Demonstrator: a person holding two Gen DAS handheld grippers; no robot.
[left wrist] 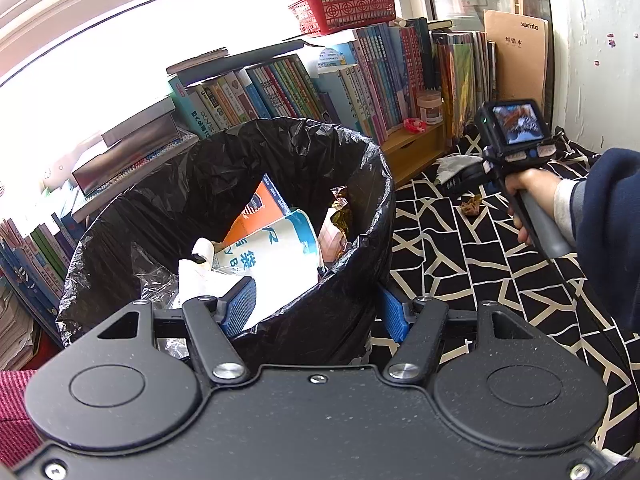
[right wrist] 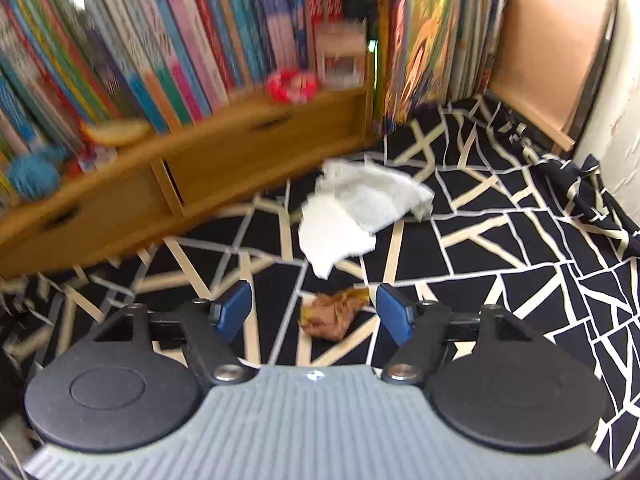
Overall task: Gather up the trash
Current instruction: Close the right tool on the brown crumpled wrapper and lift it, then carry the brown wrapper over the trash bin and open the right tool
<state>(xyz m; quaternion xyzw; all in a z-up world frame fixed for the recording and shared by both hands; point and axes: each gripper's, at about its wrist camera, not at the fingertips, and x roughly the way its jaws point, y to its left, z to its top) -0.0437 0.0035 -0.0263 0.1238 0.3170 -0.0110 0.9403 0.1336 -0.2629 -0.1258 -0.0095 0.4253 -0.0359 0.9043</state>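
A trash bin lined with a black bag (left wrist: 224,184) stands in front of me, with paper and wrappers (left wrist: 272,248) inside. My left gripper (left wrist: 316,312) is shut across its near rim, one blue pad inside and the other outside the bag. In the right wrist view my right gripper (right wrist: 314,312) stands open just above the patterned cloth. A crumpled brown wad (right wrist: 330,316) lies between its pads without touching them. The same brown wad (left wrist: 472,205) shows below a person's hand (left wrist: 524,188) in the left wrist view. A crumpled white tissue (right wrist: 360,208) lies a little beyond it.
A black cloth with cream lines (right wrist: 500,248) covers the surface. A low wooden shelf with drawers (right wrist: 224,160) holds rows of books (left wrist: 288,88) at the back. A brown board (right wrist: 548,48) leans in the right corner. A red basket (left wrist: 344,8) sits on top of the books.
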